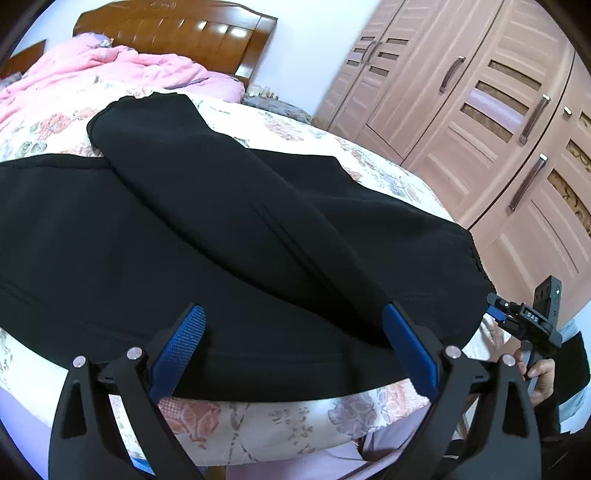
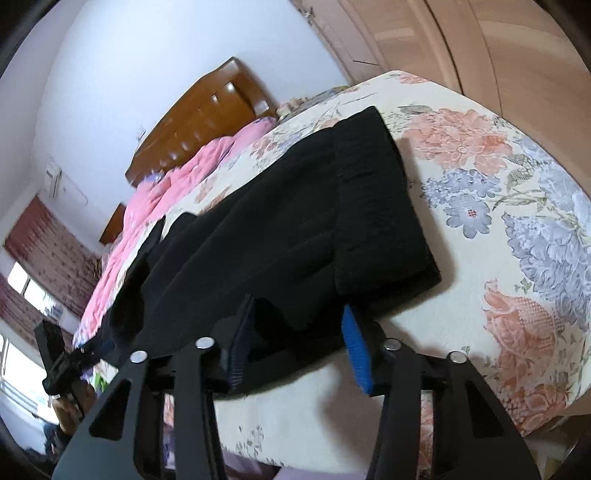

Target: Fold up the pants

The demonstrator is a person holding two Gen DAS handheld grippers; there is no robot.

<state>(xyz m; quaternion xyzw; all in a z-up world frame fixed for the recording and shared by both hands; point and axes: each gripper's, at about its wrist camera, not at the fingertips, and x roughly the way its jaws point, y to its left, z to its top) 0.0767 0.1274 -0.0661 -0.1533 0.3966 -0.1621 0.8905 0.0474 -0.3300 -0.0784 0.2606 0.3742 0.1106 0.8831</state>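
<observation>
- on the bed (image 1: 280, 424), one pair of black pants (image 1: 207, 229) lies across the floral sheet (image 2: 491, 206), reaching to the near edge.
- left gripper (image 1: 295, 354) hangs low at the bed's near edge, pointing over the pants; its two blue-padded fingers (image 1: 177, 354) are spread wide with only cloth behind the gap, gripping nothing.
- right gripper (image 2: 295, 350) is tilted, at the waistband end; its two fingers (image 2: 354, 350) are partly apart with a dark fold of the pants between them, and i cannot tell whether they pinch it.
- right hand (image 1: 539, 373) grips that tool's handle; left hand (image 2: 68, 406) shows dimly under the other.
- pants look thick and matte, one leg laid diagonally over the other, ribbed waistband (image 2: 376, 206) flat on the sheet.
- one pink quilt (image 1: 110, 70) is bunched near the one wooden headboard (image 1: 177, 29); one wardrobe (image 1: 480, 122) stands beside the bed.
</observation>
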